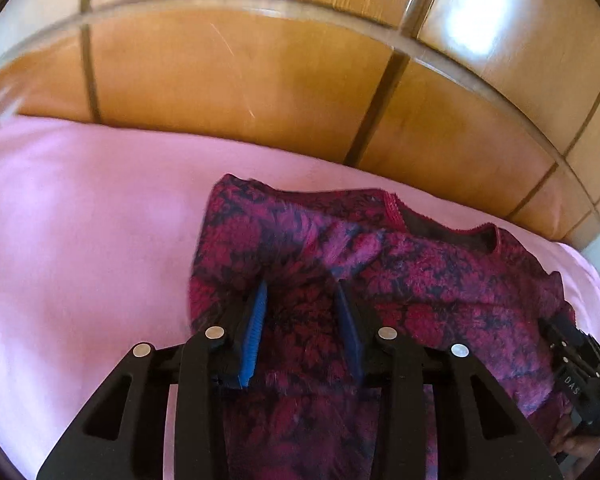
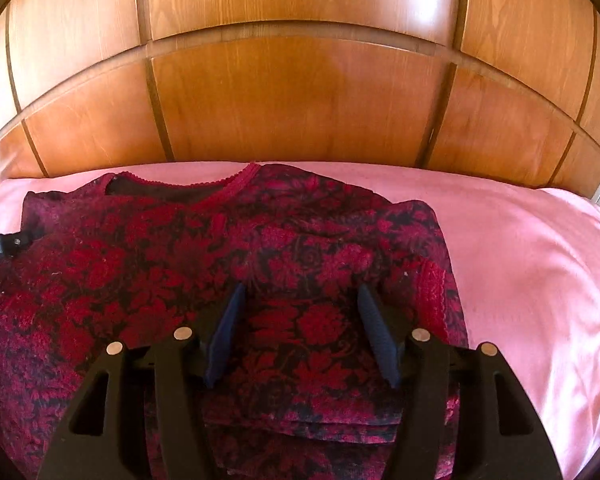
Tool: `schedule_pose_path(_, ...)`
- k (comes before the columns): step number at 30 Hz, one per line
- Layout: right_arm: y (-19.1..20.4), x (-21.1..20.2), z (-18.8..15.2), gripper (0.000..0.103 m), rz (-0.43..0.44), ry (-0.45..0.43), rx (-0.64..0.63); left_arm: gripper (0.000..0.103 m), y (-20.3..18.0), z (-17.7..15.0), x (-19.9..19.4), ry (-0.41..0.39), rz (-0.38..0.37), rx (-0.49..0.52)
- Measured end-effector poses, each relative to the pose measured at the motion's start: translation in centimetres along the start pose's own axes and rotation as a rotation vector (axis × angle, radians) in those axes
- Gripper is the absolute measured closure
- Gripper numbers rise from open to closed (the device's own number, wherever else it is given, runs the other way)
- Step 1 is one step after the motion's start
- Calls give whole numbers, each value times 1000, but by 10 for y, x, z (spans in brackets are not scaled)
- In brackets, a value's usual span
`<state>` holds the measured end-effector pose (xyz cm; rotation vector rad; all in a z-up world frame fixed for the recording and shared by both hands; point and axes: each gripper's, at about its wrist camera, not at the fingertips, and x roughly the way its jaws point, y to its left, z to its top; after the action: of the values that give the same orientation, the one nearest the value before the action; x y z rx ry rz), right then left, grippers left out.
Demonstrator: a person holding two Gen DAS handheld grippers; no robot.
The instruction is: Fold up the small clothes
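A red and dark floral top [image 1: 420, 280] lies on the pink bedsheet [image 1: 80, 240], neckline toward the headboard. My left gripper [image 1: 302, 288] is open over its left part, with cloth bunched between the blue pads [image 1: 254, 332]. In the right wrist view the top [image 2: 160, 264] fills the left and middle, with folded layers stacked at the near edge. My right gripper [image 2: 300, 292] is open just above the top's right half, holding nothing. The right gripper's body shows at the right edge of the left wrist view [image 1: 580, 376]; the left gripper's body shows at the left edge [image 2: 0, 246].
A glossy wooden headboard [image 2: 300, 92] rises right behind the top. The pink bedsheet [image 2: 540, 280] spreads to the right of the top, and in the left wrist view to its left.
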<state>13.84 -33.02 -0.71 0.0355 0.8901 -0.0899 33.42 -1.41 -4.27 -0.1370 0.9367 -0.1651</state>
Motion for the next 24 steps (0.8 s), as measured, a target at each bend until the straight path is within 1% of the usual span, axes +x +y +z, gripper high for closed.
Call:
schedule_pose_path(2, -3, -3, -2, 44, 8, -10, 8, 68, -10, -9, -24, -41, 56, 32)
schedule_pose_path(3, -3, -5, -2, 43, 9, -14, 10, 68, -12, -16, -34, -55, 61, 37)
schedule_pose_path(4, -2, -8, -1, 37, 6, -20, 9, 65, -11, -23, -46, -69, 59, 38)
schedule_pose_path(5, -2, -11, -1, 25, -3, -25, 7, 62, -11, -29, -57, -80, 58, 39)
schedule_pose_path(6, -1, -15, -2, 19, -12, -30, 5, 55, -12, -36, -67, -96, 60, 42)
schedule_pose_path(7, 3, -19, 0, 9, -19, -34, 5, 54, -11, -43, -76, -113, 63, 49)
schedule_pose_path(8, 4, -25, -3, 6, -17, -37, 8, 54, -11, -51, -85, -123, 68, 60)
schedule_pose_path(11, 5, -41, -14, 4, -10, -44, 19, 54, -5, -74, -102, -122, 56, 64)
schedule_pose_path(15, 4, -59, -29, 3, 8, -35, 27, 54, -3, -104, -111, -98, 58, 90)
schedule_pose_path(17, 4, -63, -39, 3, 19, 10, 25, 54, -1, -117, -115, -81, 52, 86)
schedule_pose_path(20, 2, -71, -56, 3, 29, 48, 19, 54, 3, -135, -122, -70, 56, 80)
schedule_pose_path(21, 1, -72, -63, 3, 41, 82, 22, 46, 3, -139, -124, -69, 62, 79)
schedule_pose_path(22, -1, -72, -69, 3, 50, 106, 27, 43, 5, -145, -128, -70, 66, 72)
schedule_pose_path(24, -5, -77, -84, 3, 66, 141, 37, 43, 6, -154, -132, -72, 62, 73)
